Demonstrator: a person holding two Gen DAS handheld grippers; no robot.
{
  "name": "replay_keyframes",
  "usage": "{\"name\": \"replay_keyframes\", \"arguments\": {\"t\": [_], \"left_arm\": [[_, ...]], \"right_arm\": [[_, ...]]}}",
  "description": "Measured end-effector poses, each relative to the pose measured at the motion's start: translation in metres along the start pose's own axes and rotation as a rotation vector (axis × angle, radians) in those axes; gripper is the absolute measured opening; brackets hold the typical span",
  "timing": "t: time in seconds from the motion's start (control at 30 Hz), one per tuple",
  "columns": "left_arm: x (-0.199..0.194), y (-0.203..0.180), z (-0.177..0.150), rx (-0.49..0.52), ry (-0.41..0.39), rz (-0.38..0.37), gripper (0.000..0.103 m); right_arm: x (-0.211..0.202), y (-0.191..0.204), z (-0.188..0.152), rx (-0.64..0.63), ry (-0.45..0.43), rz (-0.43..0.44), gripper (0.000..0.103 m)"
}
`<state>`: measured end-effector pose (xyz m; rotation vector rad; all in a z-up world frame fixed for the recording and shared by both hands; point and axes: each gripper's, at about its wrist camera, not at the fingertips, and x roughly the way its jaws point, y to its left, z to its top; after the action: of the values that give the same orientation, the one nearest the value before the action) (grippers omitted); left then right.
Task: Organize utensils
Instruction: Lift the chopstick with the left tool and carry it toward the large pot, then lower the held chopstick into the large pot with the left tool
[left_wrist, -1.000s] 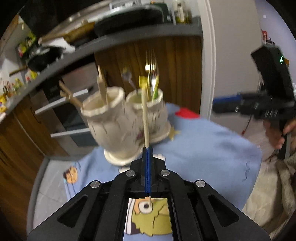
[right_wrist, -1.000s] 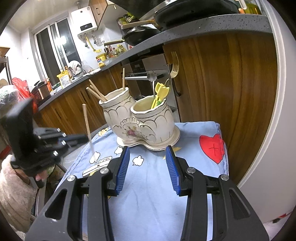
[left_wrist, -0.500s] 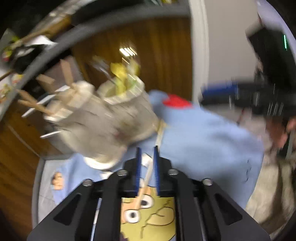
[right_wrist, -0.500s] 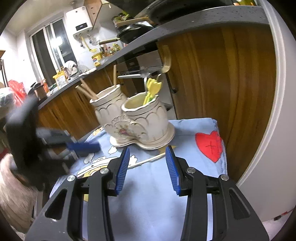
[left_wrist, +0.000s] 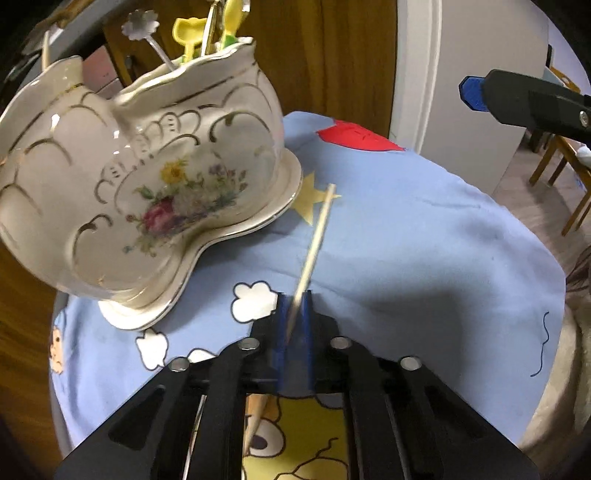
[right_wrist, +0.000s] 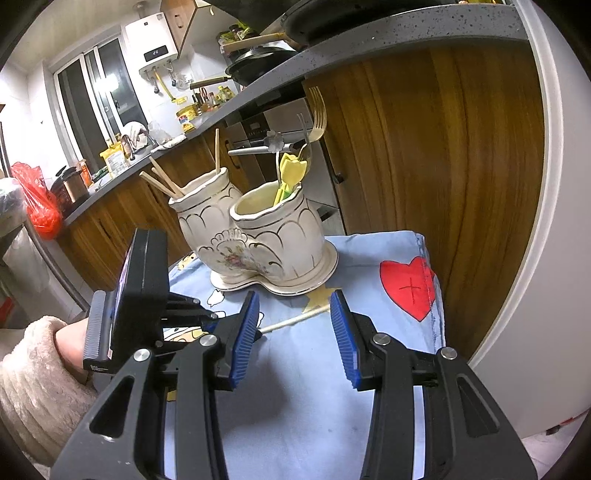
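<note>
A wooden chopstick (left_wrist: 314, 240) lies on the blue cloth in front of the white double ceramic holder (left_wrist: 155, 158). My left gripper (left_wrist: 294, 299) is low over the cloth with its blue fingers slightly apart around the stick's near part. In the right wrist view the chopstick (right_wrist: 295, 321) lies between the holder (right_wrist: 258, 236) and my right gripper (right_wrist: 295, 332), which is open and empty. The holder's left cup has chopsticks (right_wrist: 166, 181); the right cup has a fork (right_wrist: 317, 114) and yellow utensils (right_wrist: 291, 173).
The blue cartoon cloth (right_wrist: 303, 406) covers a small table beside wooden kitchen cabinets (right_wrist: 443, 147). A grey counter (right_wrist: 369, 37) with pans overhangs the cabinets. The table edge drops off at the right, by a white wall.
My left gripper has come down from holding the chopstick upright near the holder; the stick now lies flat on the cloth and the jaws have opened slightly. The right gripper stayed open.
</note>
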<state>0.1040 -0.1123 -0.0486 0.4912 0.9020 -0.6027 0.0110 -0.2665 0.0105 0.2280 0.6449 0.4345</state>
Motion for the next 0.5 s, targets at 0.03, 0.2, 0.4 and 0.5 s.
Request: {"name": "replay_keyframes", "arguments": {"t": [0.03, 0.2, 0.4, 0.5], "left_arm": [[-0.003, 0.000, -0.002, -0.003, -0.015, -0.008, 0.005], [-0.059, -0.004, -0.012, -0.005, -0.172, -0.004, 0.005], [-0.144, 0.002, -0.012, -0.027, -0.422, 0.022, 0.005], [-0.181, 0.025, -0.003, -0.120, -0.605, 0.054, 0.005]], "right_arm": [[0.000, 0.000, 0.000, -0.004, -0.001, 0.000, 0.040], [-0.003, -0.001, 0.002, -0.004, -0.015, -0.007, 0.040], [-0.001, -0.003, 0.002, 0.008, -0.014, -0.009, 0.040], [0.003, 0.000, 0.001, 0.006, -0.007, 0.001, 0.040]]}}
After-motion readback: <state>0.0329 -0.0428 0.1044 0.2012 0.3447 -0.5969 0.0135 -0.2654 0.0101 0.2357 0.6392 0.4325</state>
